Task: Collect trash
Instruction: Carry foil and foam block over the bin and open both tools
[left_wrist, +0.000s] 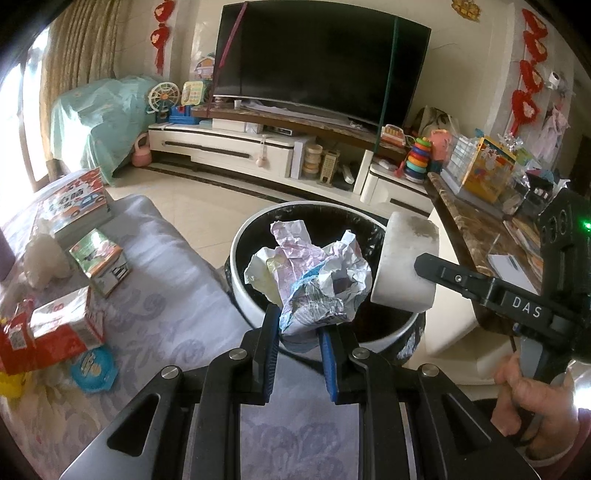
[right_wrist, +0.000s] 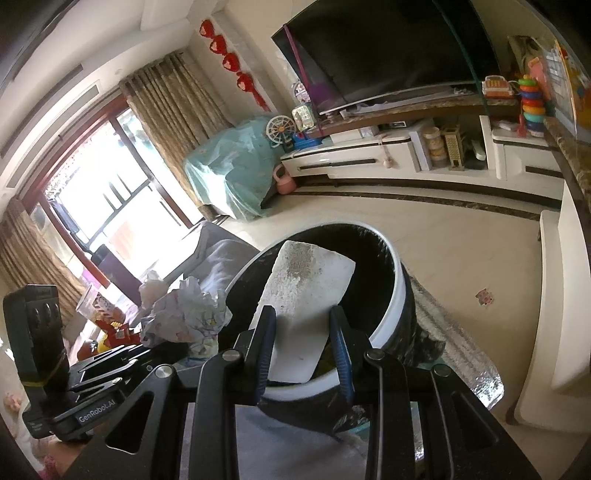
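While over bin, crumpled paper, foam block.

A large dark television stands on a long white cabinet against a pale wall hung with red ornaments. Cream floor tiles carry a dark border. Bright daylight comes through a window flanked by brown curtains.

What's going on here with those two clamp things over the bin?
A person is clearing up trash with a gripper in each hand. The left gripper pinches a crumpled paper wad, and the right gripper grips a white foam block. Both are held over the open bin; nothing has been dropped yet.
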